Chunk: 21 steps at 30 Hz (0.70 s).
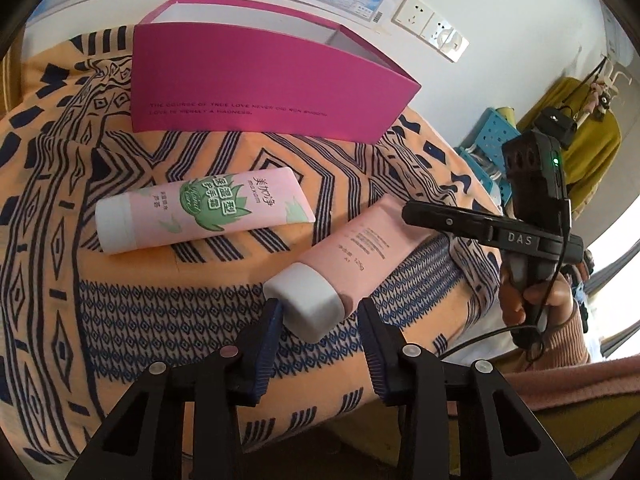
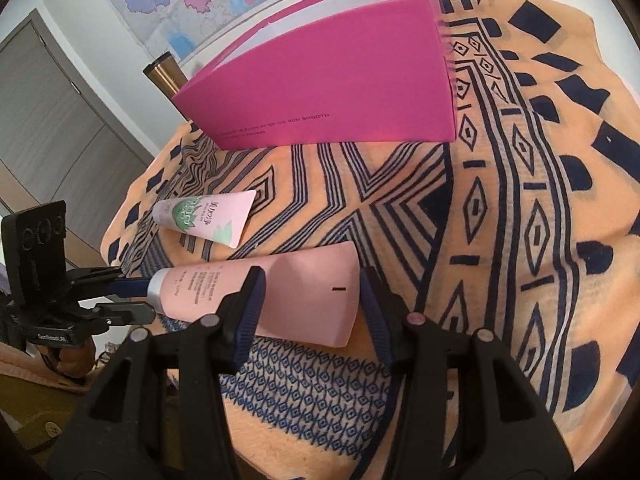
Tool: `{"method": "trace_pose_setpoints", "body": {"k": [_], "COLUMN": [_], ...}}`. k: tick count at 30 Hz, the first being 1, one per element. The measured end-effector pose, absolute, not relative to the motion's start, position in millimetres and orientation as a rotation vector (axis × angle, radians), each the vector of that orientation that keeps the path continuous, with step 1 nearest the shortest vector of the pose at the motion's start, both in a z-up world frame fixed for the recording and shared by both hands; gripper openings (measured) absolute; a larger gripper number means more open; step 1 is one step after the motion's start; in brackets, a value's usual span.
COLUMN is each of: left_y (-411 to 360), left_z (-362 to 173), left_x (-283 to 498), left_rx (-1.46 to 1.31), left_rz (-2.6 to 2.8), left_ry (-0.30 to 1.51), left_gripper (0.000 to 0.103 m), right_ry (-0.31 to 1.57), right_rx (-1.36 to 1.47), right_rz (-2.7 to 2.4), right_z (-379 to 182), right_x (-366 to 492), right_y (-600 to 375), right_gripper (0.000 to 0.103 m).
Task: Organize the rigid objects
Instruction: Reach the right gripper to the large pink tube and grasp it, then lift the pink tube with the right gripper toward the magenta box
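A plain pink tube (image 1: 352, 248) with a white cap (image 1: 306, 304) lies on the patterned cloth. My left gripper (image 1: 320, 316) is open around the cap end, jaws on either side. My right gripper (image 2: 312, 296) is open around the tube's flat crimped end (image 2: 308, 292). A second pink tube with green leaf print (image 1: 200, 212) lies to the left, also in the right wrist view (image 2: 204, 220). An open magenta box (image 1: 260, 84) stands at the back, also in the right wrist view (image 2: 332, 88).
The orange and navy cloth (image 2: 520, 200) covers the table. A bronze flask (image 2: 164, 70) stands behind the box. A blue perforated basket (image 1: 496, 136) sits beyond the table's right edge. A wall with sockets and a map is behind.
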<state>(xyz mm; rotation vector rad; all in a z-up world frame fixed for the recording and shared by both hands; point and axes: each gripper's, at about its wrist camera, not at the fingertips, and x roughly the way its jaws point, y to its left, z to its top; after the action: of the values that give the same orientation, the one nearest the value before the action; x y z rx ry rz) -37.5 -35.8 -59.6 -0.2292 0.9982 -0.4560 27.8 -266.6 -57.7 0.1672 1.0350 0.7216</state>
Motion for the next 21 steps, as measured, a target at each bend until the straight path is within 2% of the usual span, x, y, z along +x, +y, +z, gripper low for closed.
{"method": "trace_pose_setpoints", "body": {"k": [21], "left_y": [-32], "left_z": [-14], "left_x": [-9], "left_rx": [-0.174], "left_rz": [-0.414], "left_ry": [0.855], "left_gripper": [0.038], "right_ry": [0.914], "right_rx": [0.171], "right_rz": [0.697], "right_z": [-17], "right_x": [31], "right_y": [-270], "right_gripper": [0.051]}}
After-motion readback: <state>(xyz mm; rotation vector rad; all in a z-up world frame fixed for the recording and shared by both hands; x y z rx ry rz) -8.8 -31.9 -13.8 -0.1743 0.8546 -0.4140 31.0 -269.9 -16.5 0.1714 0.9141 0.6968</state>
